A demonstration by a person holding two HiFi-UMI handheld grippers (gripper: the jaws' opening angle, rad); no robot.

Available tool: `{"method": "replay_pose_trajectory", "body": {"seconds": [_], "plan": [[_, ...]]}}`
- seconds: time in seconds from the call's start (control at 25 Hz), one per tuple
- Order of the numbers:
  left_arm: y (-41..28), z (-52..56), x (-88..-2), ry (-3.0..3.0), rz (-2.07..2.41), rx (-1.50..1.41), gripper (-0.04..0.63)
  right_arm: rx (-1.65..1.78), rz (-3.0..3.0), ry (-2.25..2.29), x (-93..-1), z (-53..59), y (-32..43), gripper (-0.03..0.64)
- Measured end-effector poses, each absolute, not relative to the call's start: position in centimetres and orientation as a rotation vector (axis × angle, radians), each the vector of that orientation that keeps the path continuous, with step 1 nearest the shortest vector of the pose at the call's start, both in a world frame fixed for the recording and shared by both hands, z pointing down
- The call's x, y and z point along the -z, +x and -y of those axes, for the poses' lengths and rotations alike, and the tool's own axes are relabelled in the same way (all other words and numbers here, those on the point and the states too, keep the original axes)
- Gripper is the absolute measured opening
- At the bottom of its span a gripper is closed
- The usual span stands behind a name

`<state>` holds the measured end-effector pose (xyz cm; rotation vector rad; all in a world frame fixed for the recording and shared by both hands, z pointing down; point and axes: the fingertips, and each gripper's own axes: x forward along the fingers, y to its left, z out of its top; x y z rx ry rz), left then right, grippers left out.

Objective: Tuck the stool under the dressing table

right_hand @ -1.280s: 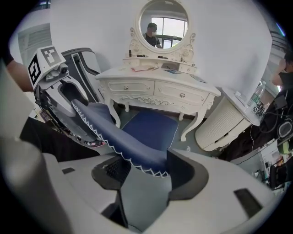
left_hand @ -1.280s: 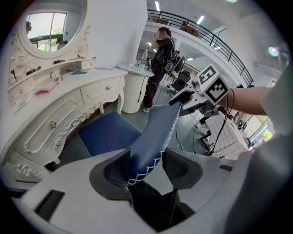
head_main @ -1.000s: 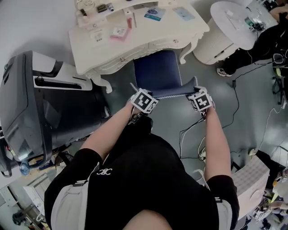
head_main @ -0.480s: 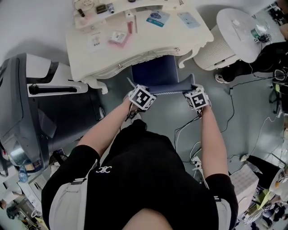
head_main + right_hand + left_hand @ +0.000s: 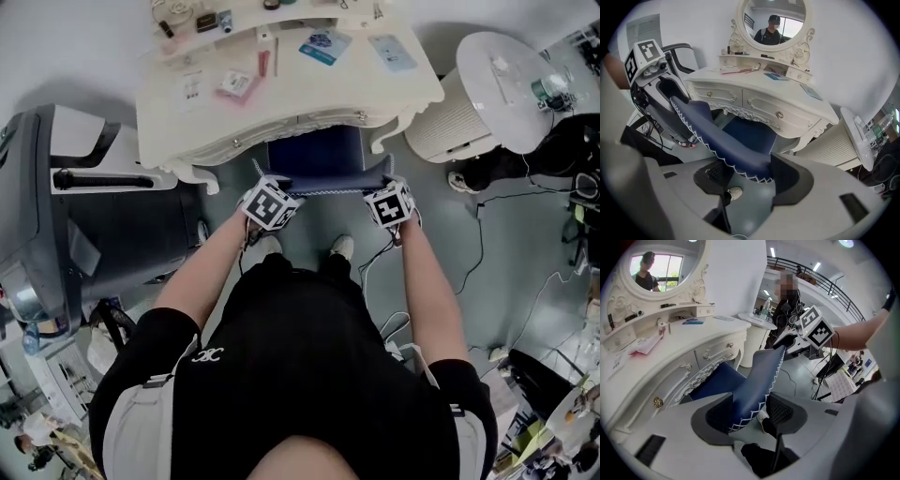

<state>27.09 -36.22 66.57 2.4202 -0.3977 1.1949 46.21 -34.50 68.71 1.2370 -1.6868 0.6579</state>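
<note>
The navy stool [image 5: 319, 161] is pinched along its stitched rear edge by the left gripper [image 5: 747, 412] and the right gripper [image 5: 749, 174]. Its seat is seen partly beneath the dressing table [image 5: 281, 108].

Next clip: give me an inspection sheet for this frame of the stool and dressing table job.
Surface: cream dressing table, top in use; grey floor.
Job's things: blue stool, seat partly under the table, near edge outside.
Clutter: pink packet, blue card and small cosmetics on the table.
Grippers: left hand-held gripper and right hand-held gripper each shut on the stool's stitched edge.
Cables: black cable loose on the floor, right of the person.
Surroundings: white round side table, large grey machine, oval mirror.
</note>
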Motion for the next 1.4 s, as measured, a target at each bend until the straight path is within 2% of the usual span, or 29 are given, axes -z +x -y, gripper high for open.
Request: {"method": "replay_pose_trajectory", "body": {"seconds": [0.84,1.4], "plan": [[28.1,40.8,-66.6,2.392,0.709,-1.113,0.222,-0.578,1.647,1.086,-70.0,40.6,47.5,0.242],[28.0,42.2,-66.6,2.39,0.739,-1.121,0.222,-0.543,1.642,1.046,-70.1,42.3,47.4,0.242]]}}
